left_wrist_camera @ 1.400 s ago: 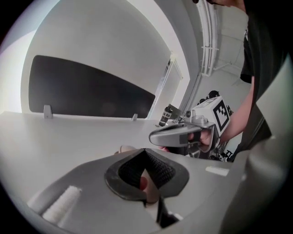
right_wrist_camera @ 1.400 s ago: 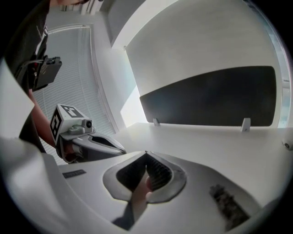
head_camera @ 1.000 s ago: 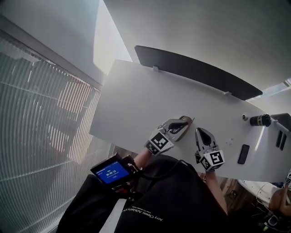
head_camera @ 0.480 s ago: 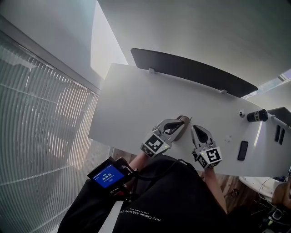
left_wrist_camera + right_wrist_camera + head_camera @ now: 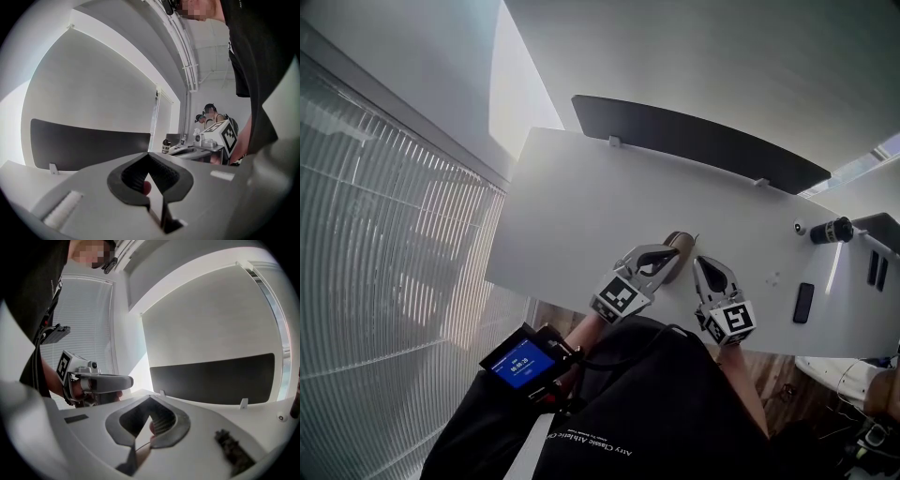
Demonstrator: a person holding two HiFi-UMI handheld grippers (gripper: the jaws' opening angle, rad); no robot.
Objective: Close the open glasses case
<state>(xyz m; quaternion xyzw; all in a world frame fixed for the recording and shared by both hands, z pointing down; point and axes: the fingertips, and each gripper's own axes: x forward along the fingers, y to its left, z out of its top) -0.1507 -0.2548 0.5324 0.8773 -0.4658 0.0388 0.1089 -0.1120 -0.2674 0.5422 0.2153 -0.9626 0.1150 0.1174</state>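
Note:
On the white table (image 5: pixel 581 206) a small brown glasses case (image 5: pixel 681 240) lies near the front edge; I cannot tell whether its lid is up. My left gripper (image 5: pixel 672 256) lies at the case's near side with its tips against or just over it, jaws shut. My right gripper (image 5: pixel 700 263) rests just right of it, jaws shut, empty. In the left gripper view the left gripper (image 5: pixel 149 154) has its jaws together, a reddish-brown bit showing through their gap. The right gripper view shows the right gripper (image 5: pixel 151 398) the same way.
A dark partition (image 5: pixel 694 141) runs along the table's far edge. At the right end sit a flat black device (image 5: pixel 803 302) and a black cylinder (image 5: pixel 831 230). A small dark object (image 5: pixel 230 452) lies by the right gripper. Window blinds (image 5: pixel 384 262) fill the left.
The right gripper has edged slightly left, closer to the left gripper and the case. The left gripper stays at the case. The head camera has shifted a little.

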